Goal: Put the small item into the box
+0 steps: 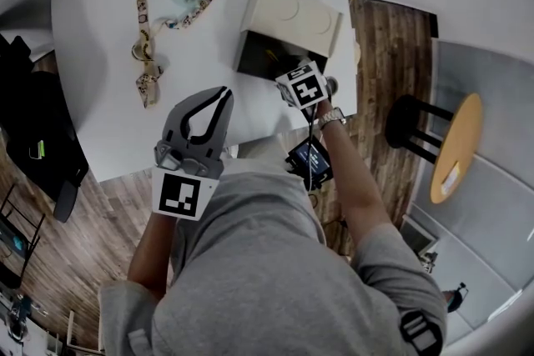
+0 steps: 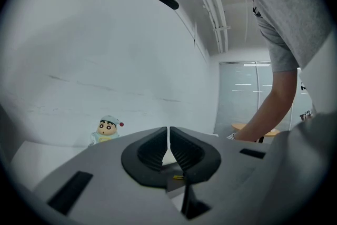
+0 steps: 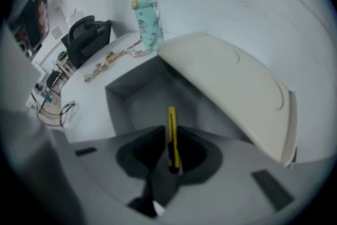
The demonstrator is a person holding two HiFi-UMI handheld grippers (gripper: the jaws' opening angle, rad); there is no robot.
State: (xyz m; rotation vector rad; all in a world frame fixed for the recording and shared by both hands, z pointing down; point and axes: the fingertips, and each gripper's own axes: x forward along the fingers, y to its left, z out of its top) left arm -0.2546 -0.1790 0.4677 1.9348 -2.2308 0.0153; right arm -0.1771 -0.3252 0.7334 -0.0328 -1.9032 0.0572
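The small yellow stick [image 3: 170,121] is being pinched between the jaws of the right gripper [image 3: 170,147], its long axis pointing straight into the open box [image 3: 131,100] just ahead, while the left gripper [image 2: 168,139] is hovering farther off, jaws together on nothing.

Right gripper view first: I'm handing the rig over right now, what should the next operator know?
Right gripper: shut on the yellow item, poised at the opening of the box, whose lid is tilted up.
Left gripper: shut, nothing between its jaws.
Done: item gripped and at the box.
Left: lower it in and release, probably a short move.
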